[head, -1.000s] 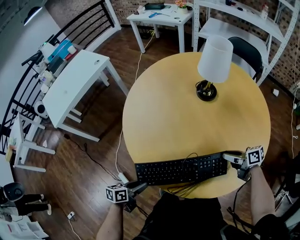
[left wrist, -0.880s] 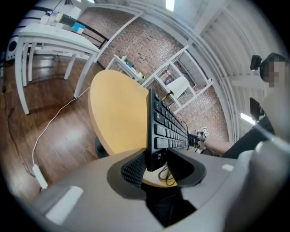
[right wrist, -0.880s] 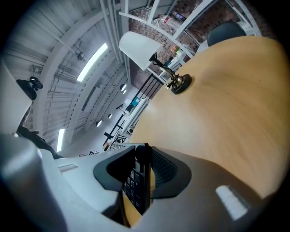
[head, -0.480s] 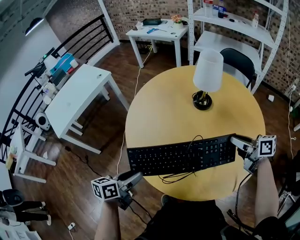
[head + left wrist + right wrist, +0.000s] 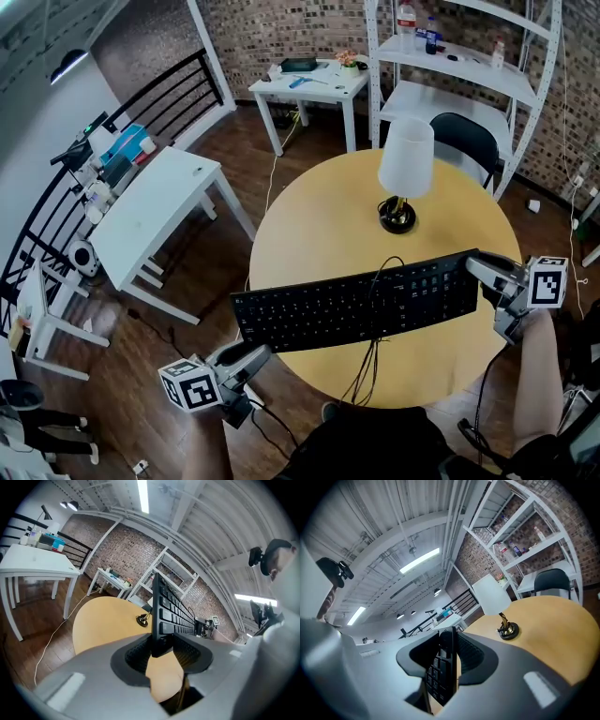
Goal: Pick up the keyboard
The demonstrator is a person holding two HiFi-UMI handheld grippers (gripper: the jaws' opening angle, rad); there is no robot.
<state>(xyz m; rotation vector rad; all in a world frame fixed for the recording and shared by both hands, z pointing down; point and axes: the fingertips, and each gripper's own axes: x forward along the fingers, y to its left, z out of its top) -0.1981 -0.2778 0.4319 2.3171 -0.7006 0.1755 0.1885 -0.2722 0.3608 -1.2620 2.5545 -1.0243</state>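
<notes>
A black keyboard [image 5: 356, 300] hangs in the air above the near side of the round yellow table [image 5: 319, 216], held level by its two ends. My left gripper [image 5: 248, 354] is shut on its left end, and in the left gripper view the keyboard [image 5: 171, 606] stands edge-on between the jaws of that gripper [image 5: 161, 651]. My right gripper [image 5: 483, 270] grips the right end; its jaws are opening slightly, with the keyboard [image 5: 443, 677] still pinched between the pads of the gripper [image 5: 450, 656]. The keyboard's cable [image 5: 370, 361] dangles below it.
A table lamp [image 5: 403, 169] with a white shade stands at the far side of the round table. A white desk [image 5: 150, 202] stands to the left by a black railing. A small white table [image 5: 314, 80], a white shelf rack [image 5: 469, 66] and a black chair [image 5: 464, 136] stand behind.
Both grippers have risen with the keyboard, which has left the table top. Its cable, bunched under it before, now hangs straight down.
</notes>
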